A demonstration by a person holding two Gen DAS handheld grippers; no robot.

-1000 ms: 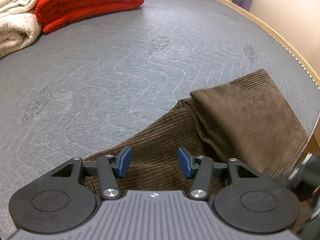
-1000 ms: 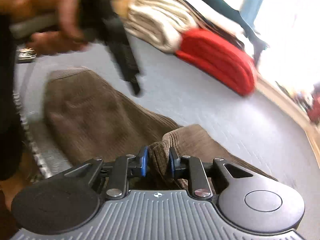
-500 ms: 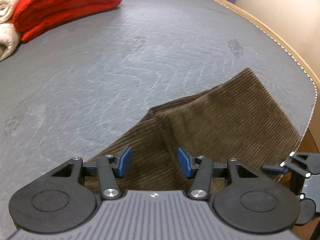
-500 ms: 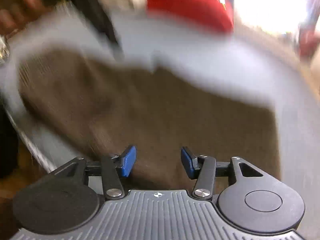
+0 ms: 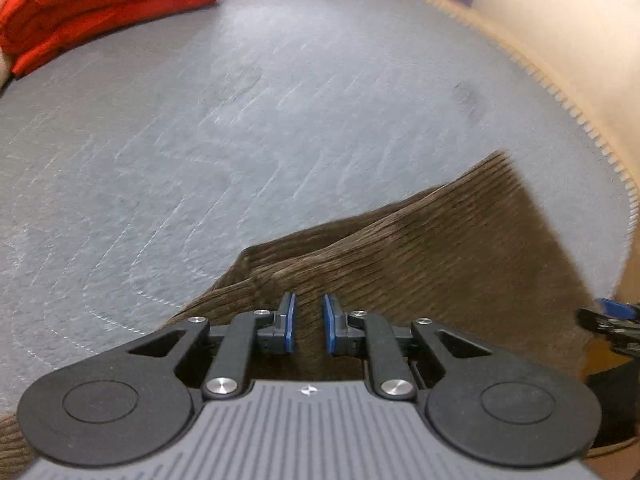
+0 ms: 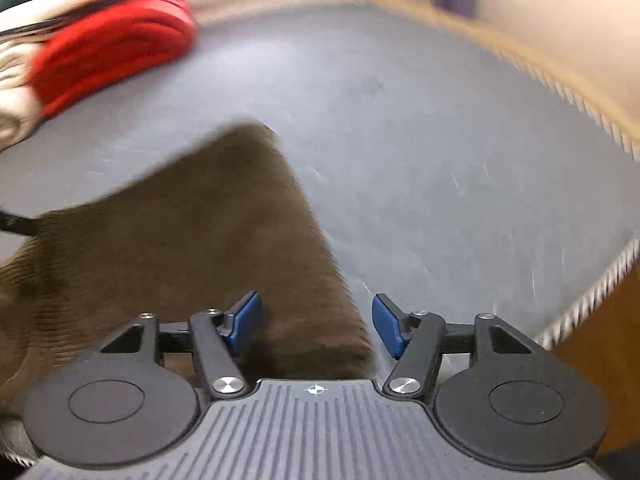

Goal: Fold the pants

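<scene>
- Here, the brown corduroy pants (image 5: 420,248) lie on the near right part of the grey quilted mattress (image 5: 240,128).
- The left gripper (image 5: 308,322) is closing, corduroy between its 2 blue pads; contact seems likely, but blur hides it.
- The right gripper (image 6: 316,326) is opening above the pants' right edge, pads clear of the cloth.
- A red folded blanket (image 5: 104,4) sits far left.
</scene>
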